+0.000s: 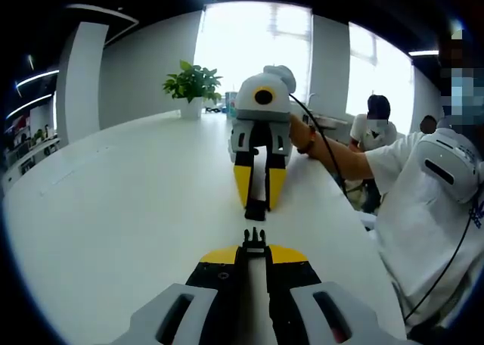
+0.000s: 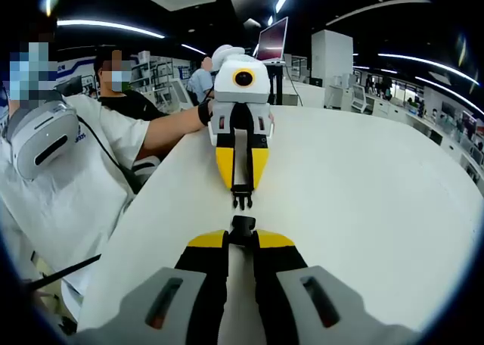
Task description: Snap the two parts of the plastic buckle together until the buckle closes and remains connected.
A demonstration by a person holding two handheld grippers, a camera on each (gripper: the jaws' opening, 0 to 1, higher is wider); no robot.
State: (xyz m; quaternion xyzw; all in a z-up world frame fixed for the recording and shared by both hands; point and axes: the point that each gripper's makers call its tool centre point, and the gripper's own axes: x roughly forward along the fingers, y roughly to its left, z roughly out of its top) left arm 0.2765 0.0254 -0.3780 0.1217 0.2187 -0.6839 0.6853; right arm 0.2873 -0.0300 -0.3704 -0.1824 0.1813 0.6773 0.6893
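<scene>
Two black halves of a plastic buckle face each other just above the white table (image 1: 136, 209). My left gripper (image 1: 255, 251) is shut on the pronged half (image 1: 255, 239), prongs pointing forward. Opposite it, my right gripper (image 1: 255, 203) is shut on the socket half (image 1: 255, 210). In the right gripper view, the right gripper (image 2: 242, 240) holds the socket half (image 2: 242, 227) at the bottom. The left gripper (image 2: 242, 188) comes from the far side with the pronged half (image 2: 242, 200). A narrow gap separates the two halves, which are lined up end to end.
A person in a white shirt (image 1: 423, 201) with a headset stands along the table's edge, holding both grippers. A potted plant (image 1: 193, 88) stands at the table's far end. Other people (image 1: 372, 122) sit beyond. A screen (image 2: 272, 38) stands behind the table.
</scene>
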